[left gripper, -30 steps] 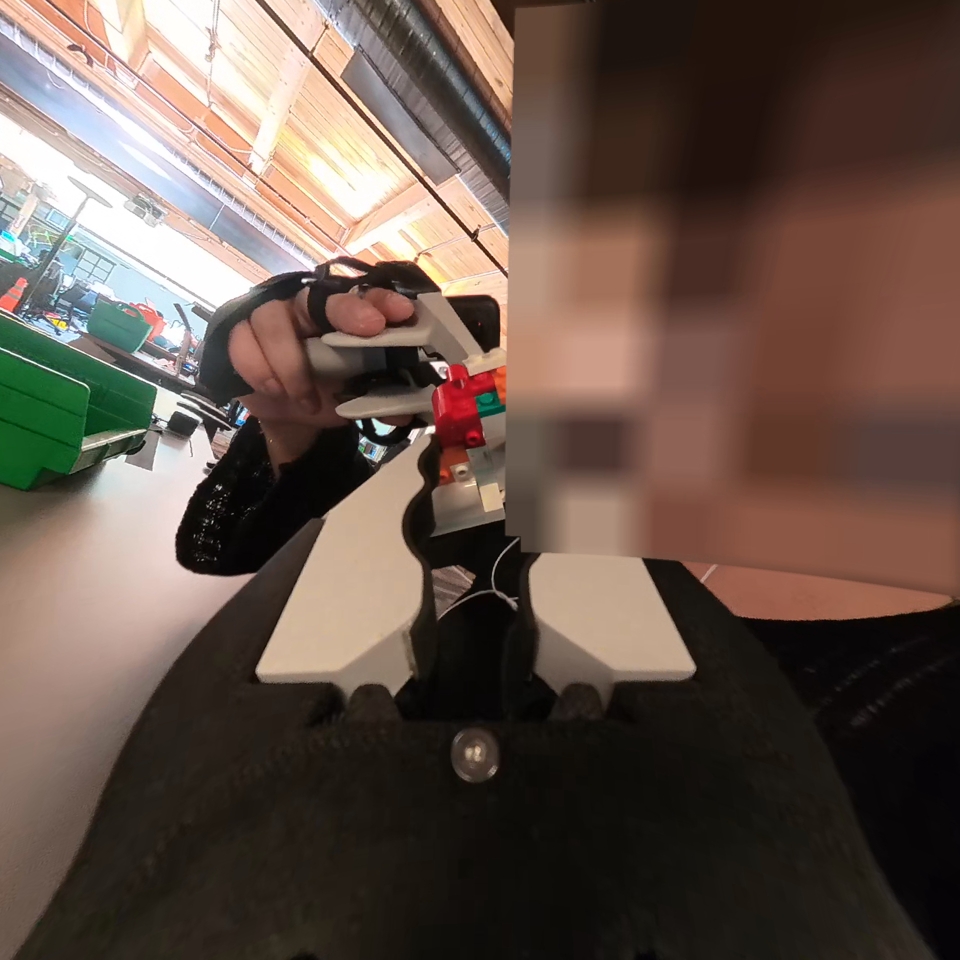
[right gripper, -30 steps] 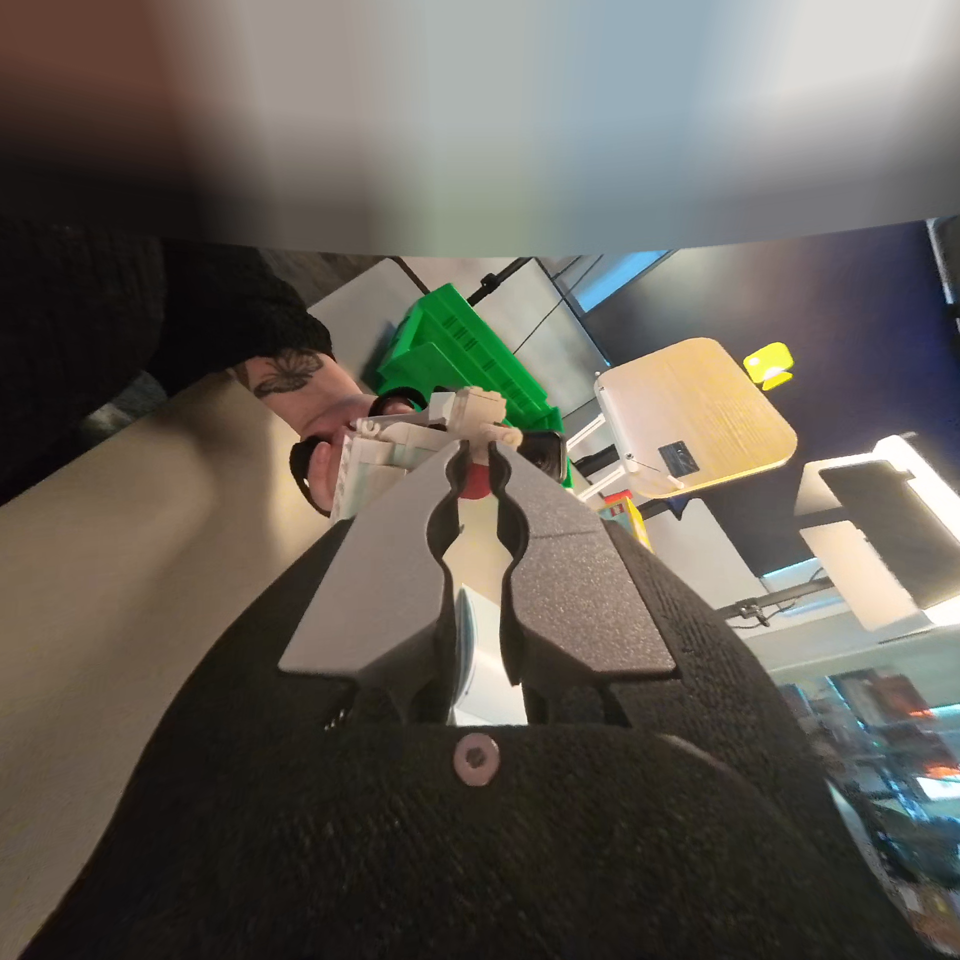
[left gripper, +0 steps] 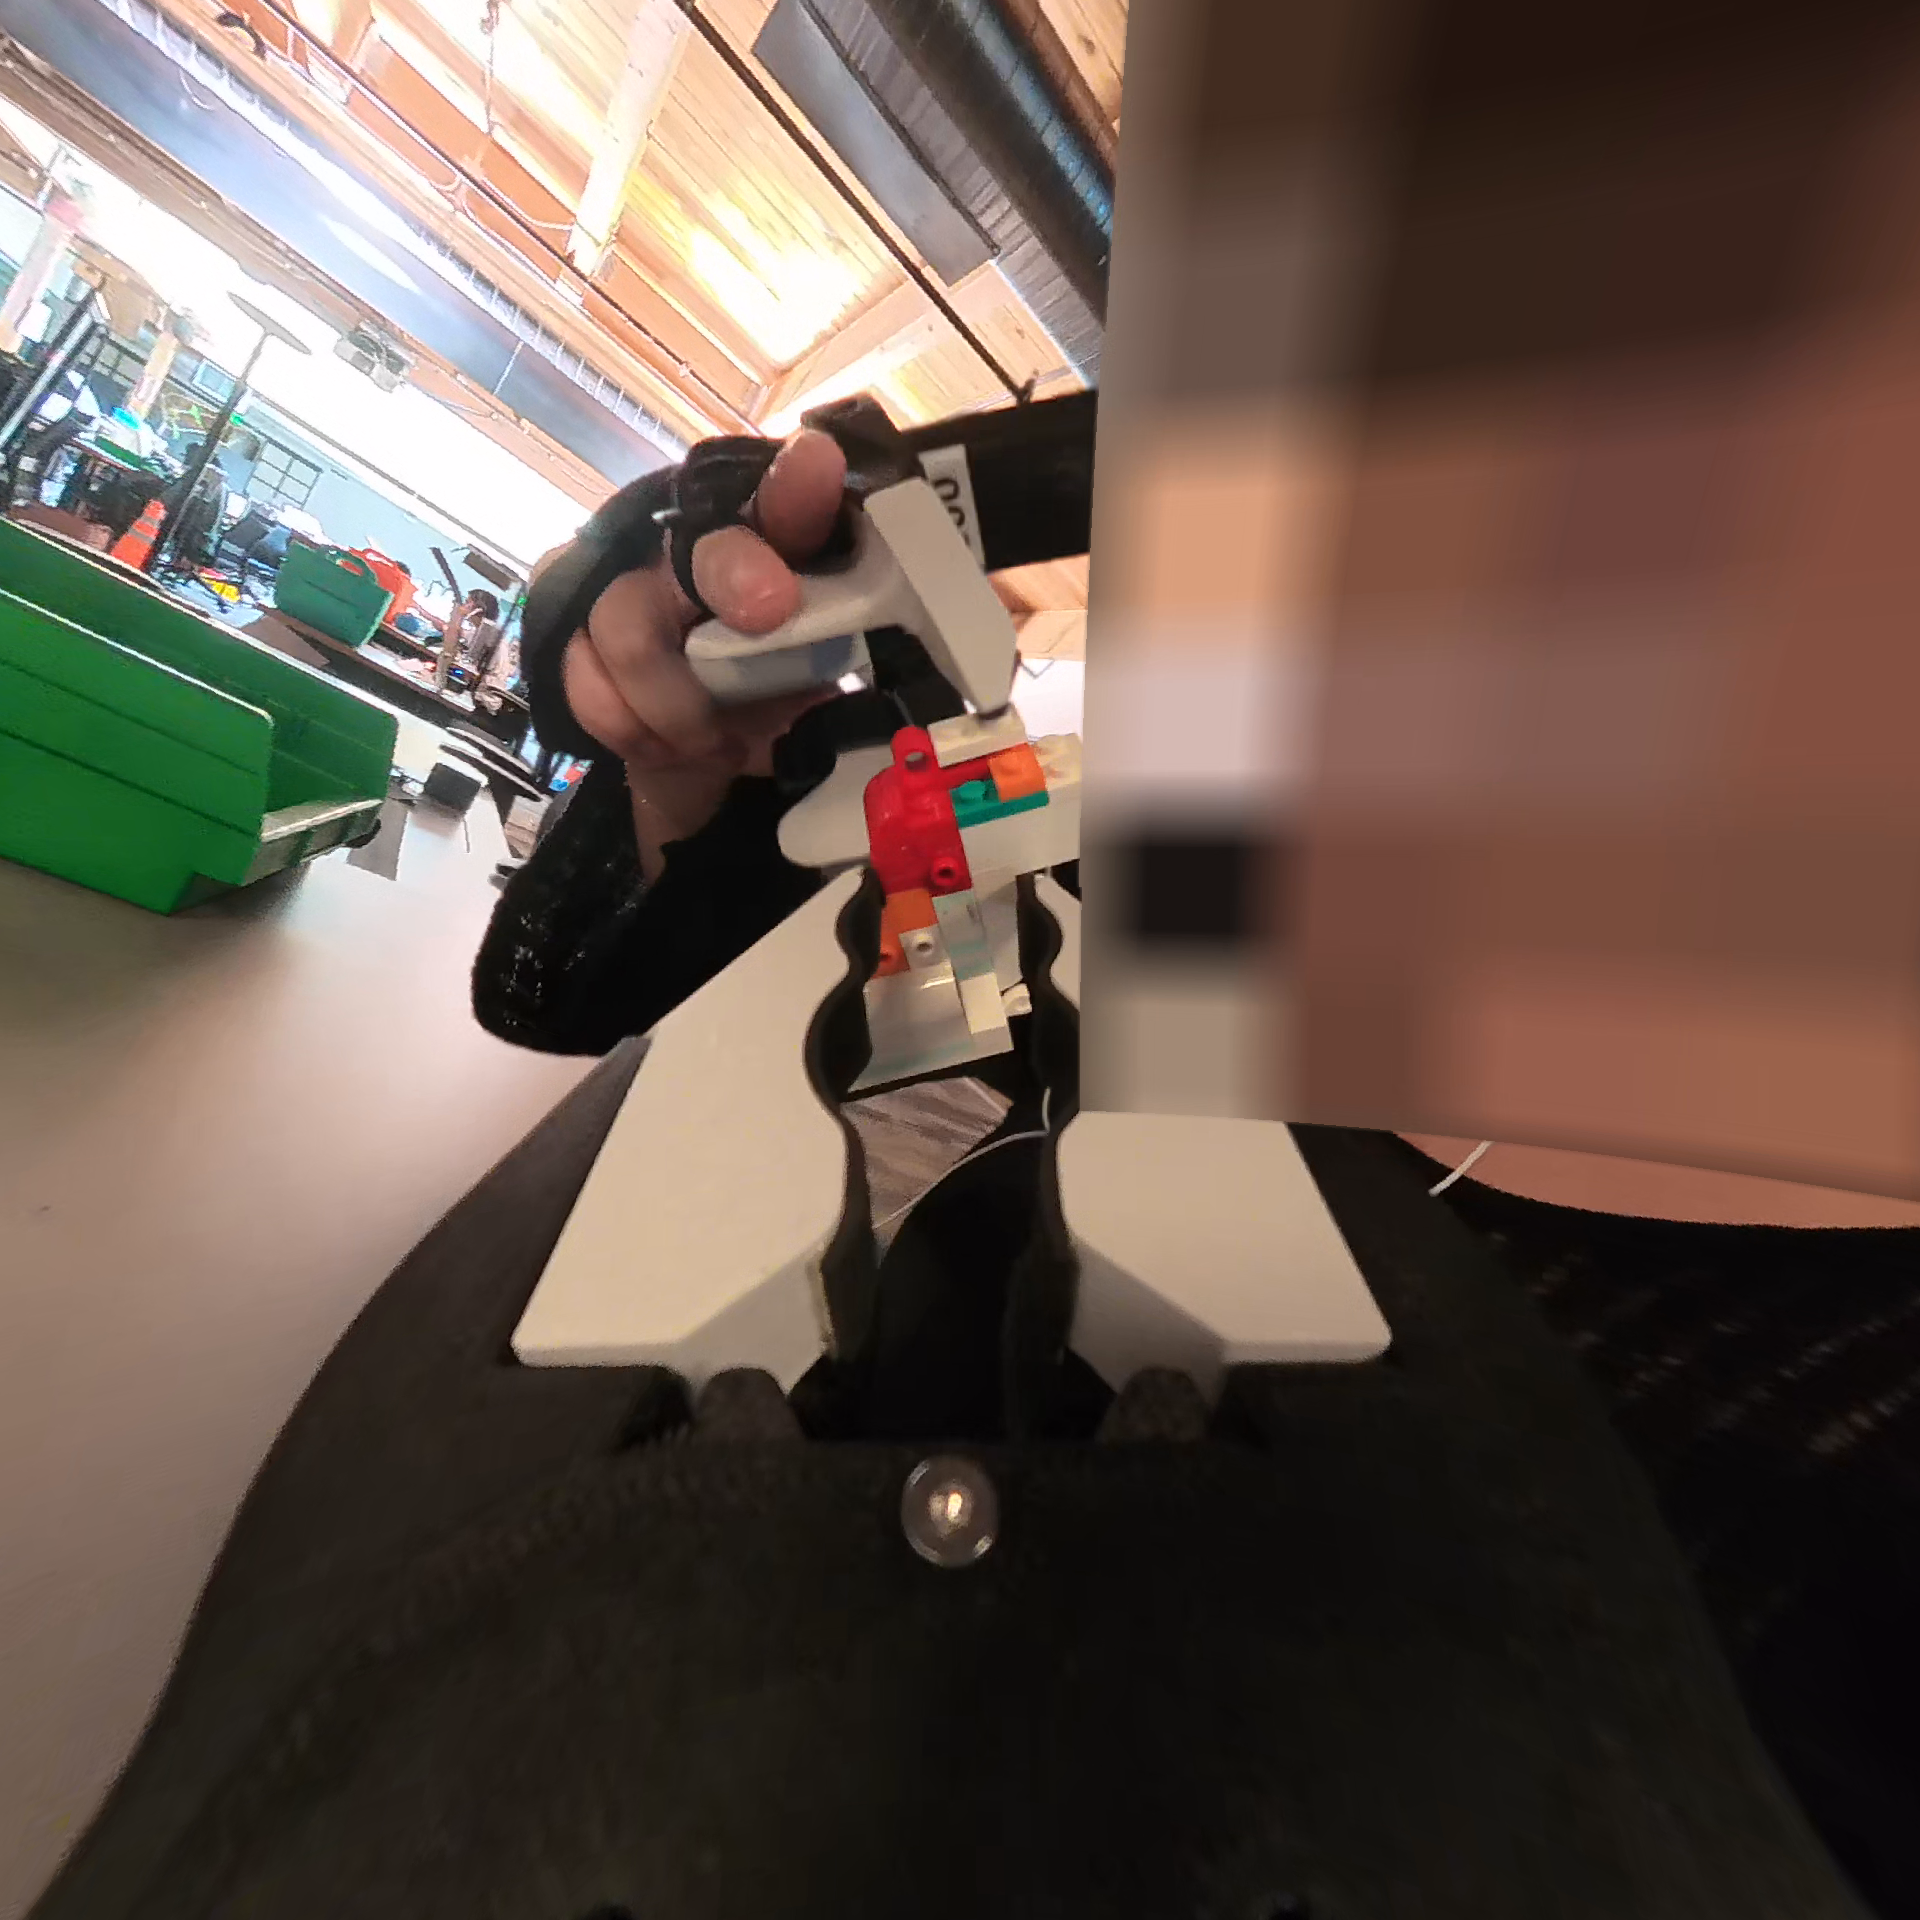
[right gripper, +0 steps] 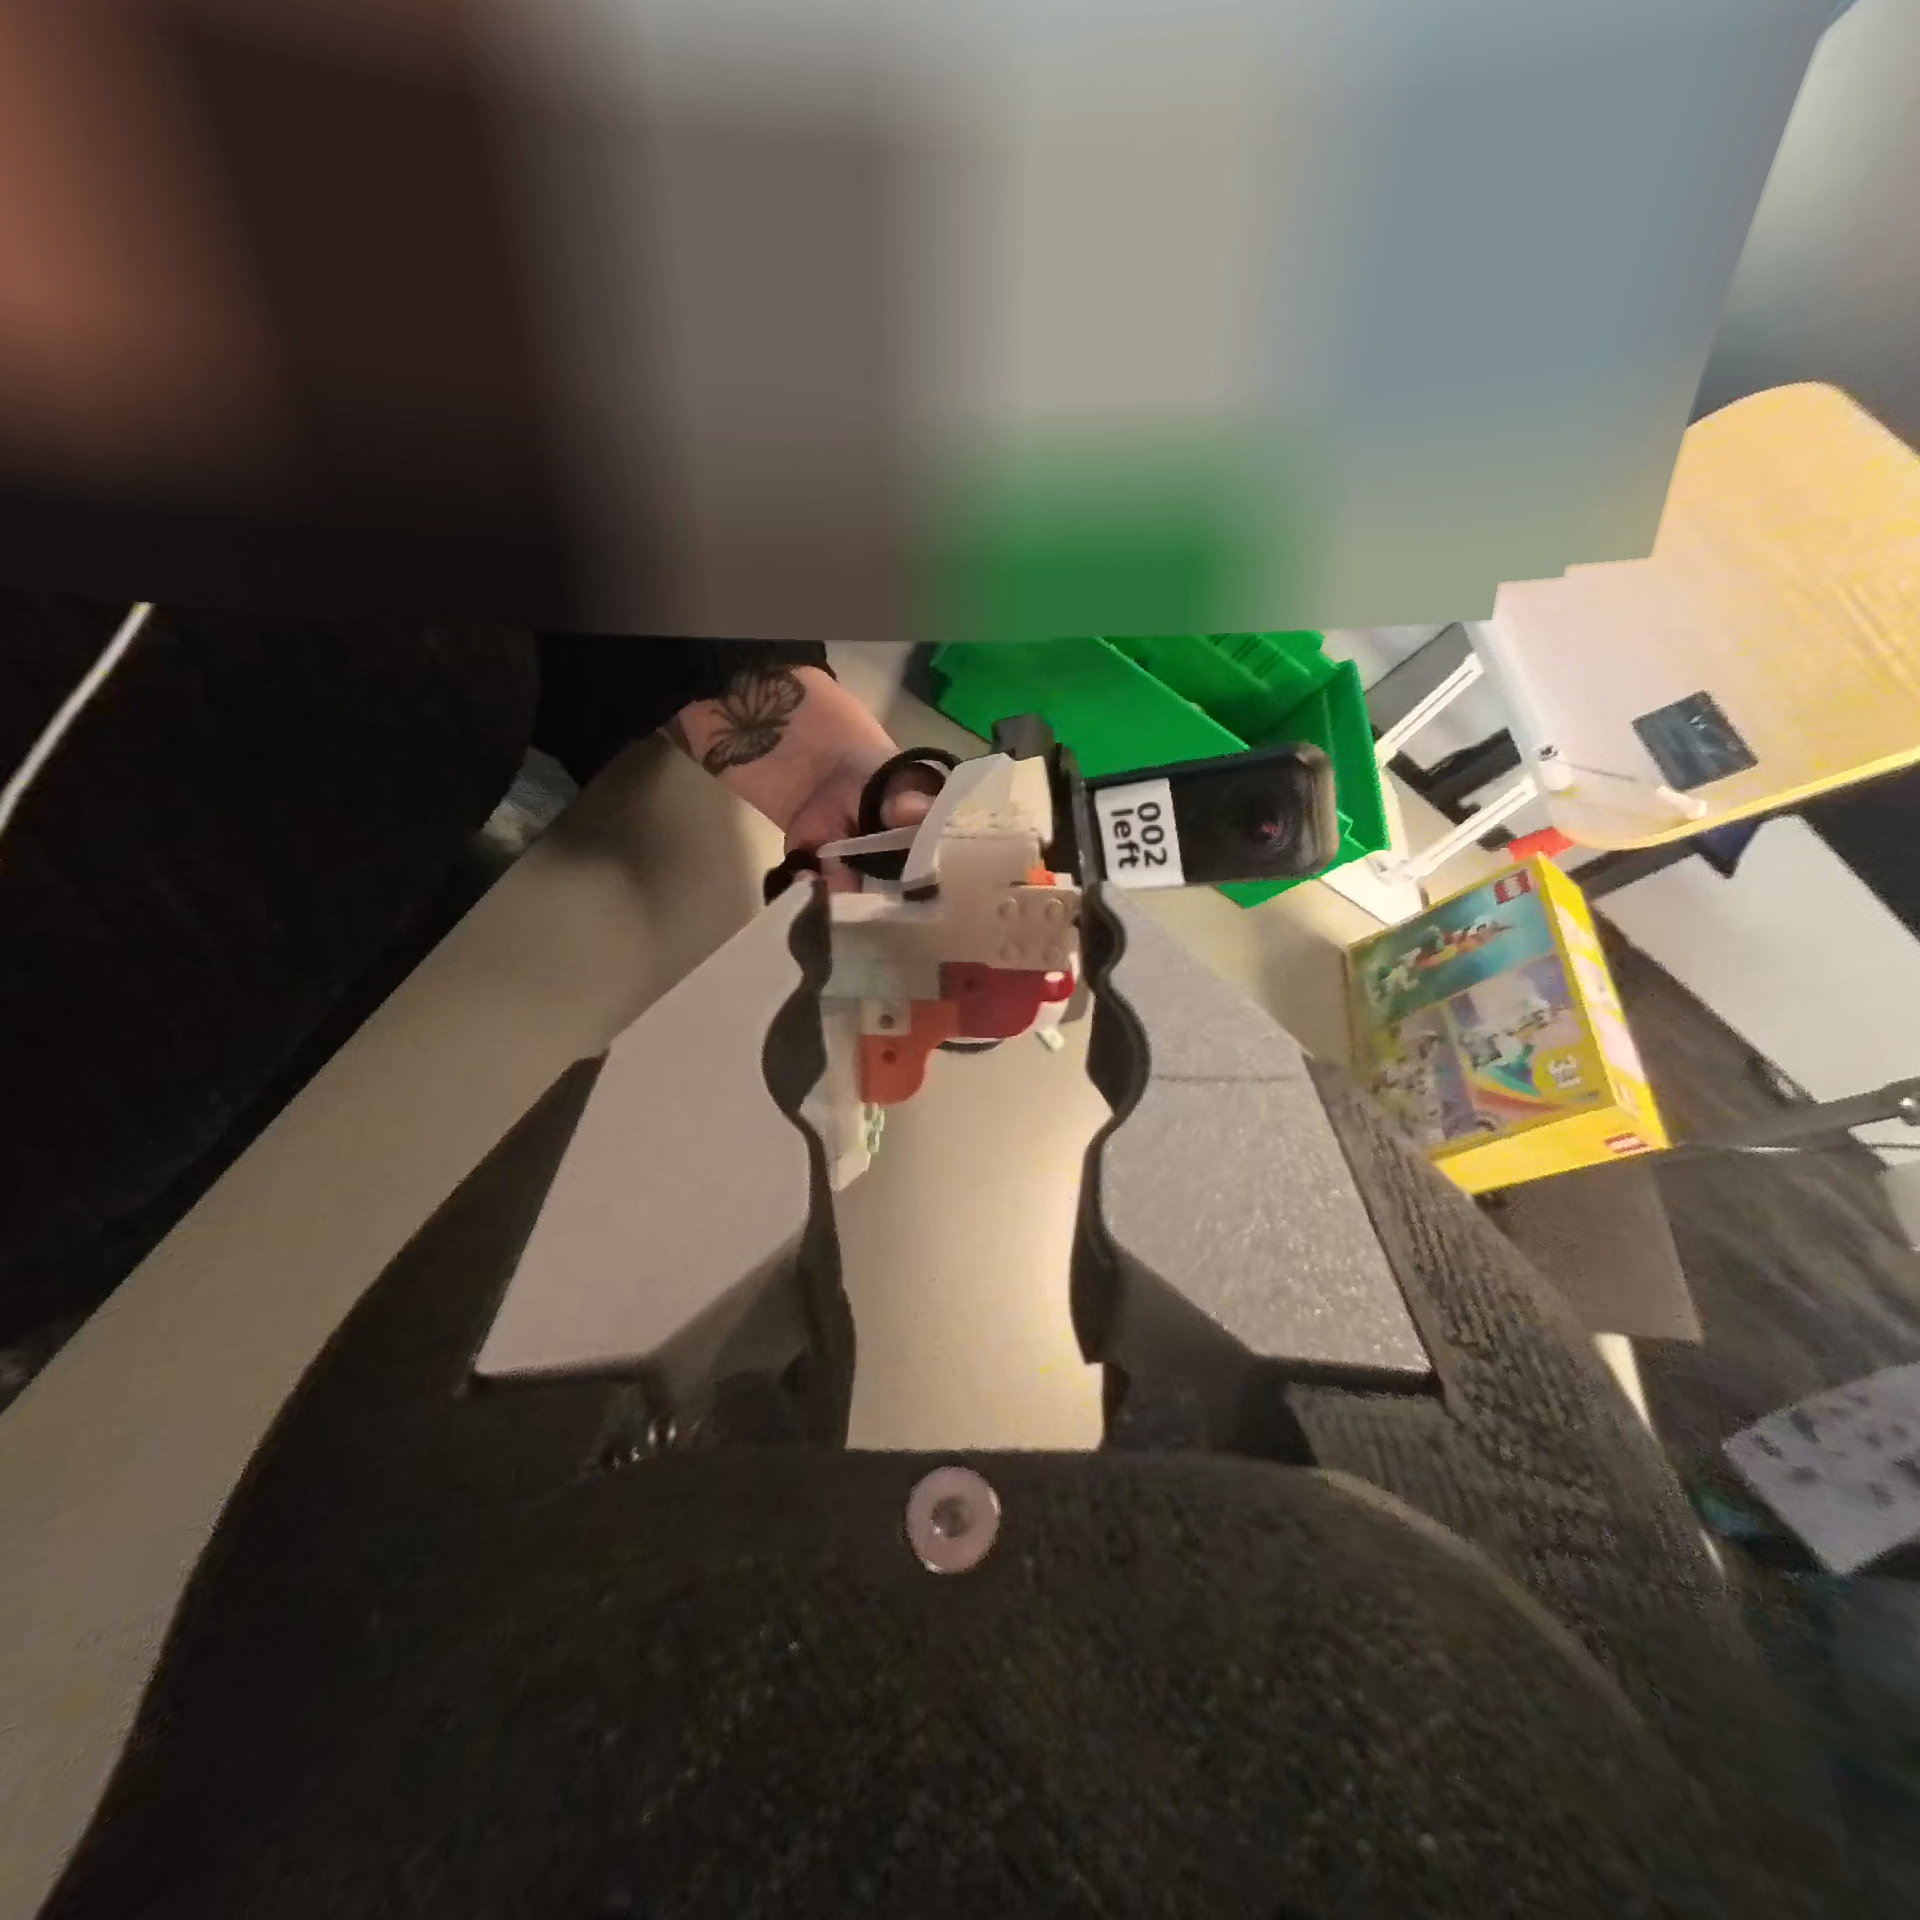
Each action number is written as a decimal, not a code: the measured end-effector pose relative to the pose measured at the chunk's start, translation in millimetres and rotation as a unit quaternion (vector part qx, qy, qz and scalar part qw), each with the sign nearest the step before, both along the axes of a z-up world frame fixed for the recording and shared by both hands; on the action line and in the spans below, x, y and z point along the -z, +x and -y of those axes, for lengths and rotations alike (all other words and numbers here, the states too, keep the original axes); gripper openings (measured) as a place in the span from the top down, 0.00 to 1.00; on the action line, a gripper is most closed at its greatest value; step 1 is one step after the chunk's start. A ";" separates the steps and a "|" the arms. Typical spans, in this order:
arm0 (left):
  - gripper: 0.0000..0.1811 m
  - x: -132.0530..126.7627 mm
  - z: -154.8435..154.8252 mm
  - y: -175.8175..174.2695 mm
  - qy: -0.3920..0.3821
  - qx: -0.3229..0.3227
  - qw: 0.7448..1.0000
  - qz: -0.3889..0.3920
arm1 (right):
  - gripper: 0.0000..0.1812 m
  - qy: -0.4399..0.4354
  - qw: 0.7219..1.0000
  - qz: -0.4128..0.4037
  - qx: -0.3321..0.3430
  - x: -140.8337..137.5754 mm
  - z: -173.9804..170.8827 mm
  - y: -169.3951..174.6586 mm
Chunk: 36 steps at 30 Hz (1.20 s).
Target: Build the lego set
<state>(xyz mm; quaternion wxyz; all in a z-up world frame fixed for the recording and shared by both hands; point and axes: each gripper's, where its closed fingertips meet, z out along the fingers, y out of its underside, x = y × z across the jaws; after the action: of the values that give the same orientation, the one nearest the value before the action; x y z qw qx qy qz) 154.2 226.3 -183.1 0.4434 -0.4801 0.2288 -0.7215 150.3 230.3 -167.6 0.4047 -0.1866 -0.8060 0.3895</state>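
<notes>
While the left gripper (left gripper: 940,914) clamps the lego build (left gripper: 935,935) by its white base at frame centre, held up off the tabletop (left gripper: 208,1091), the right gripper (right gripper: 951,935) stands wide, jaws either side of the same build with a gap on the right. In the left view one of its white fingers (left gripper: 935,603) tips onto the white plate on top.

Step, as I read it: seating a piece on the red/orange/teal cluster. Next move probably needs a squeeze or press square to the studs, with the left gripper bracing. Can't tell if the top piece is fully seated.

Beyond: green bin (left gripper: 156,748) at left edge, yellow lego box (right gripper: 1507,1008) at right of the right view. Neither obstructs. Risk: off-axis pressure popping the small bricks off.
</notes>
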 end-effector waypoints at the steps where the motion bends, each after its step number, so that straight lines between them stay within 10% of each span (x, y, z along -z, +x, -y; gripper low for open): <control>1: 0.86 0.2 -0.7 0.3 0.001 -0.001 1.000 -0.002 | 0.76 -0.003 1.000 0.003 0.004 -0.4 -1.4 -0.5; 36: 0.87 9.4 -26.5 5.6 0.000 -0.051 0.998 -0.037 | 0.87 0.008 0.998 -0.049 0.046 8.7 -15.1 1.1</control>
<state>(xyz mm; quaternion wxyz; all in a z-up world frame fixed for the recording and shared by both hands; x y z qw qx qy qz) 159.8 252.9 -192.5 0.4711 -0.5178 0.2202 -0.6793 151.4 245.4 -176.3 0.4623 -0.2013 -0.7790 0.3729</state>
